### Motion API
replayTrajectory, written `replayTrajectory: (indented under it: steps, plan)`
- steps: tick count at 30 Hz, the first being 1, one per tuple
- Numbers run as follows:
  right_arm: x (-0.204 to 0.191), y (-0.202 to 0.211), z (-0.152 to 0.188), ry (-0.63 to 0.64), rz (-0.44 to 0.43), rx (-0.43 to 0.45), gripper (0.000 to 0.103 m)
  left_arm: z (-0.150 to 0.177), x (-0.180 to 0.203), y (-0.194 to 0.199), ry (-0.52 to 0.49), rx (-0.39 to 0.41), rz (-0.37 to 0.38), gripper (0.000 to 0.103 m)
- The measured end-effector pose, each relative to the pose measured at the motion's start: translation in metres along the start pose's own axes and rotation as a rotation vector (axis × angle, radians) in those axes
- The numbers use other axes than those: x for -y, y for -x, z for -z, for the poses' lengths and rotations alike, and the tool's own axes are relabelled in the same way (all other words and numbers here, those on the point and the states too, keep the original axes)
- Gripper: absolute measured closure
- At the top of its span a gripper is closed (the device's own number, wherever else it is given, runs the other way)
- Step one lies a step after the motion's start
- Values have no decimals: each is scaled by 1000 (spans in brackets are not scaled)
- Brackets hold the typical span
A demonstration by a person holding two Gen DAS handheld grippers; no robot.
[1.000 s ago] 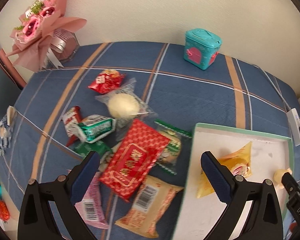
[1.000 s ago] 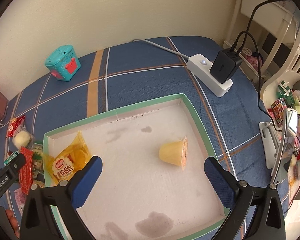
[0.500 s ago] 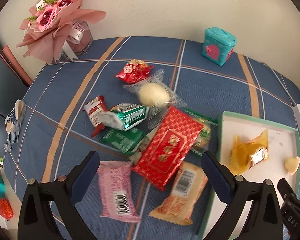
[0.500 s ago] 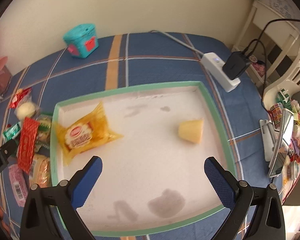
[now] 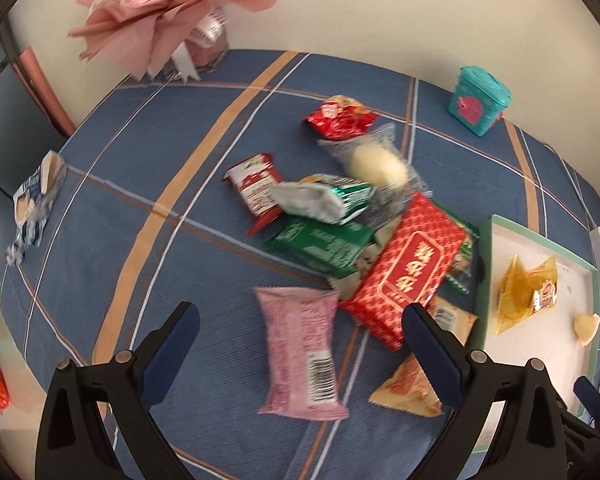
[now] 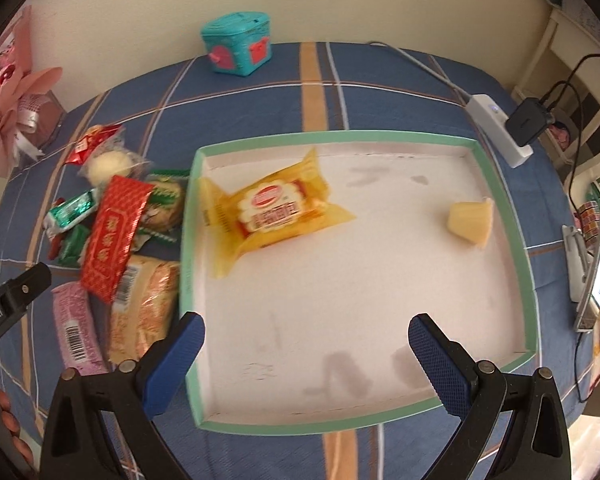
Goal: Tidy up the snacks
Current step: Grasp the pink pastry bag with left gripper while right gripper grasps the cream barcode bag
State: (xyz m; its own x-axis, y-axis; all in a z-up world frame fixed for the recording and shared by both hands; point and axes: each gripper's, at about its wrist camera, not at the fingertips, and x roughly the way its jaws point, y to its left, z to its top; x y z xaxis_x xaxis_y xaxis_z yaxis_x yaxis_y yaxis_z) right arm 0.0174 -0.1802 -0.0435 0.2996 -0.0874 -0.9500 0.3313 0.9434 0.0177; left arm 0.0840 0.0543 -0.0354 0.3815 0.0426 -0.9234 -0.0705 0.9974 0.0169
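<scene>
A heap of snack packets lies on the blue plaid cloth. A pink packet [image 5: 300, 350] sits directly between the fingers of my open left gripper [image 5: 300, 346], with a red packet [image 5: 410, 268], green packets [image 5: 320, 244] and a tan packet [image 5: 412, 384] beside it. To the right stands a white tray with a green rim [image 6: 188, 256]. Inside it are a yellow packet [image 6: 272, 210] and a small jelly cup [image 6: 470, 222]. My right gripper [image 6: 306, 360] hovers open over the tray's near side, holding nothing.
A teal toy box [image 5: 478, 100] stands near the wall. A pink bouquet [image 5: 160, 12] is at the back left, a blue-white wrapper [image 5: 34, 200] at the left edge. A white power strip [image 6: 500, 128] with a black adapter lies right of the tray.
My left gripper has swung left over the snack heap, so the pink packet now lies between its fingers. The right view has also turned left, bringing the snack heap into sight.
</scene>
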Motion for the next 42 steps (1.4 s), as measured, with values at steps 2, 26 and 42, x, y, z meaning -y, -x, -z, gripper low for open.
replayTrajectory:
  steps: [2,26,42]
  plan:
    - [-9,-1,5,12,-10,-5,0,2,-8,-1,15,-7,4,2]
    - [-111,-17,16,98,-217,12,21,5,-48,-23,133,-66,54,2]
    - [-113,-41,16,110,-213,-33,38,12,-33,-53,98,-155,58,2]
